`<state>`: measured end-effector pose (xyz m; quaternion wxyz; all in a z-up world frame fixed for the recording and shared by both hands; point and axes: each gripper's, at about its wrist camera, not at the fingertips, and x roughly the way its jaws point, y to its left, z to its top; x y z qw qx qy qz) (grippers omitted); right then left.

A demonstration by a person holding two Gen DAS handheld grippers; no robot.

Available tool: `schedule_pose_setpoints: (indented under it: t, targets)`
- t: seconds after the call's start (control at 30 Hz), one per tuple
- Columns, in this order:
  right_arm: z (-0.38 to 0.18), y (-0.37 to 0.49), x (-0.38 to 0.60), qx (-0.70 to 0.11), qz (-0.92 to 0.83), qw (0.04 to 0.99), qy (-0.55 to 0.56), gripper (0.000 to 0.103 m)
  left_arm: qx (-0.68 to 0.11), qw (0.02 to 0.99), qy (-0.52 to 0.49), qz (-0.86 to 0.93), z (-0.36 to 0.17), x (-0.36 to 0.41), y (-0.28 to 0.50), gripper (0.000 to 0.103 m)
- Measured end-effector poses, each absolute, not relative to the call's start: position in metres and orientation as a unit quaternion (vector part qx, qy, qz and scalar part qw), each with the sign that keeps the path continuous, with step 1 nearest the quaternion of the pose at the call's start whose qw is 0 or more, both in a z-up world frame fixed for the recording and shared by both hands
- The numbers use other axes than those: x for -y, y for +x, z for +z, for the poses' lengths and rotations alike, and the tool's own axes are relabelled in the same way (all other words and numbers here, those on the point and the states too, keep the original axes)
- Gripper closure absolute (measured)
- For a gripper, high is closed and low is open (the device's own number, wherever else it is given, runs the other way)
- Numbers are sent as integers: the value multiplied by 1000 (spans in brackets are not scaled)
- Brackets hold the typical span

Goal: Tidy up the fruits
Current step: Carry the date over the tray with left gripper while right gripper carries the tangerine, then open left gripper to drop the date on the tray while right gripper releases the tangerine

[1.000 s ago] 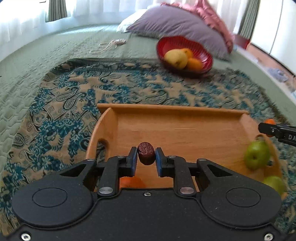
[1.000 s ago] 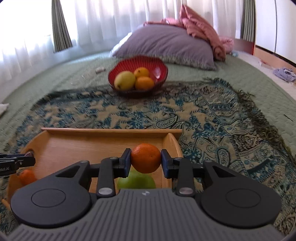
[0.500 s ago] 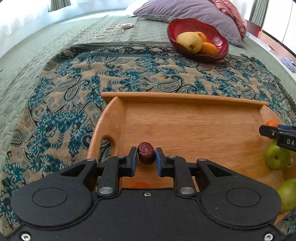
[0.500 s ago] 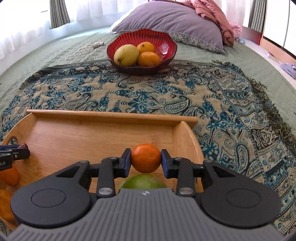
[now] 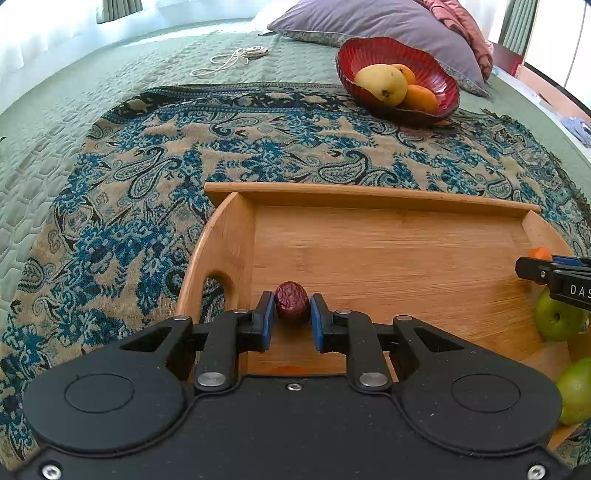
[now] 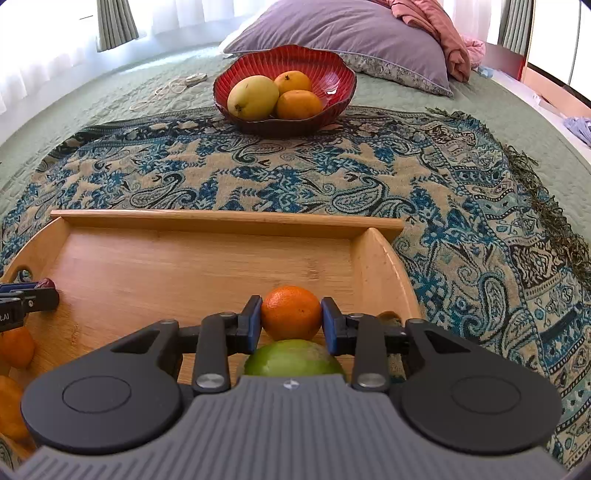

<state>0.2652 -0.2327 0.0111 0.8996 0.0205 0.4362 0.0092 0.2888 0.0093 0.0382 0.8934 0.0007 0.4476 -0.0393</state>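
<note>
My left gripper (image 5: pixel 291 319) is shut on a wrinkled dark red date (image 5: pixel 291 302) above the left end of the wooden tray (image 5: pixel 369 195). My right gripper (image 6: pixel 291 323) is shut on an orange (image 6: pixel 291 312) above the tray's right end (image 6: pixel 384 266), with a green fruit (image 6: pixel 291 360) just beneath it. A red bowl (image 6: pixel 325 70) holding a yellow mango (image 6: pixel 253 96) and two oranges (image 6: pixel 298 104) stands beyond the tray on the patterned cloth. Green fruits (image 5: pixel 556 317) lie at the tray's right end and orange fruits (image 6: pixel 14 347) at its left end.
The tray sits on a blue paisley cloth (image 5: pixel 155 173) over a green quilted bedspread (image 5: pixel 55 96). A purple pillow (image 6: pixel 332 26) and pink blanket (image 6: pixel 443 33) lie behind the bowl. A white cord (image 5: pixel 229 59) lies on the bedspread at the far left.
Both grippers have risen and tilted down with their fruit still held; the tray and bowl now show from higher up, and the bowl looks closer.
</note>
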Motion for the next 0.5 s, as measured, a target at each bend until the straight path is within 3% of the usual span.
schedule_pose_setpoints:
  t: [0.27, 0.37, 0.5]
  targets:
    - [13, 262, 232, -433, 10, 901, 24, 59, -441, 896, -2, -43, 42, -9, 282, 82]
    - [16, 257, 231, -426, 15, 904, 25, 51, -434, 900, 2, -44, 47, -9, 276, 71]
    - [25, 245, 227, -404, 27, 914, 15, 50, -417, 908, 10, -51, 58, -8, 263, 55]
